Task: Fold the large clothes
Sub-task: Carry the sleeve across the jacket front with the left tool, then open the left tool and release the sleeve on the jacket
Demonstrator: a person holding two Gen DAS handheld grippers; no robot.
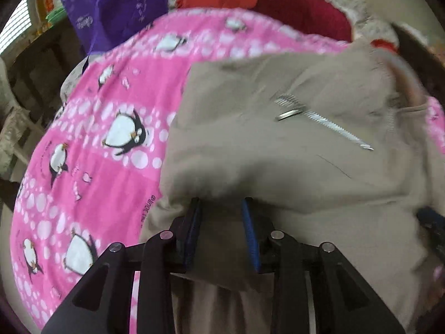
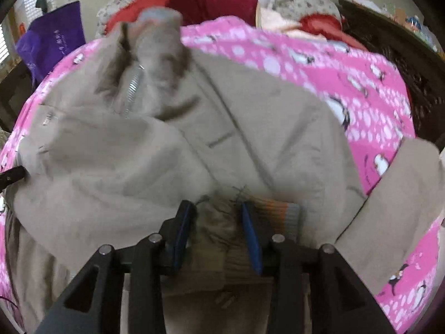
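Lying across the pink penguin-print blanket (image 1: 91, 167) is a beige zip-up jacket (image 1: 278, 150), crumpled, its metal zipper (image 1: 325, 122) exposed — everything else sits around it. The left hand-held gripper (image 1: 222, 211) hangs at the jacket's near edge with beige cloth between its blue-padded fingers (image 1: 251, 236); the jaws stand slightly apart, and whether the pads press the cloth cannot be told. The right hand-held gripper (image 2: 215, 214) stands at the jacket's near hem, jaws apart, over frayed fabric and a striped ribbed cuff (image 2: 281, 211) just beside its right finger — no firm pinch shows. Beyond the jacket lie red cloth (image 2: 211, 2) and a purple bag (image 1: 116, 8), well apart from it.
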